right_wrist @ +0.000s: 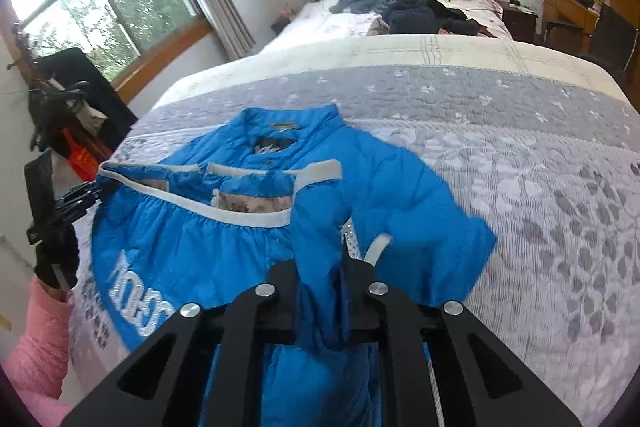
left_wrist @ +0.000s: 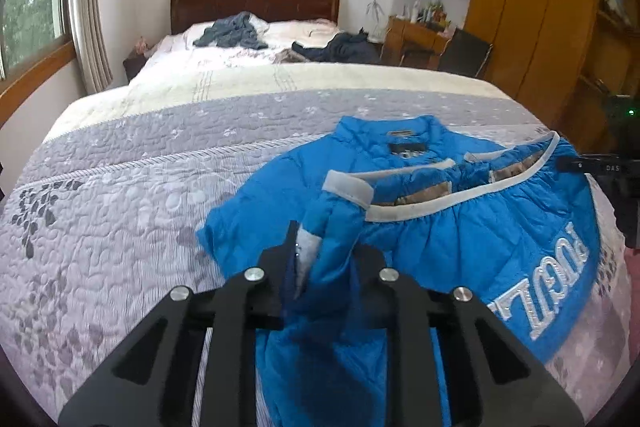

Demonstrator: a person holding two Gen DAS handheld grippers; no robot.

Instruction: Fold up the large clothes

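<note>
From the left wrist camera, the left gripper (left_wrist: 326, 251) has its black fingers (left_wrist: 286, 259) closed on a bunched fold of the blue jacket (left_wrist: 460, 227), a sleeve with a white cuff (left_wrist: 348, 189) rising just beyond the tips. The jacket lies spread on the grey quilted bedspread (left_wrist: 140, 195) at the near end of the bed, toward its near right corner, collar (left_wrist: 400, 131) pointing toward the headboard (left_wrist: 256, 3) and white lettering (left_wrist: 548, 279) running along its right side. At the far end of the bed two heaps of dark clothes (left_wrist: 234, 33) sit near the headboard, well apart from the jacket. The other gripper shows as a dark shape at the right edge of this view. From the right wrist camera, the right gripper (right_wrist: 320, 267) likewise has its fingers (right_wrist: 360, 267) clamped on blue fabric, the other sleeve, whose white cuff (right_wrist: 378, 247) peeks out beside the right finger. Here the jacket sits toward the near left corner of the bed, its white hem band (right_wrist: 240, 217) crossing the middle. At the left edge a pink sleeve (right_wrist: 40, 339) and a black-gloved hand (right_wrist: 56, 259) hold the left gripper at the jacket's edge.
</note>
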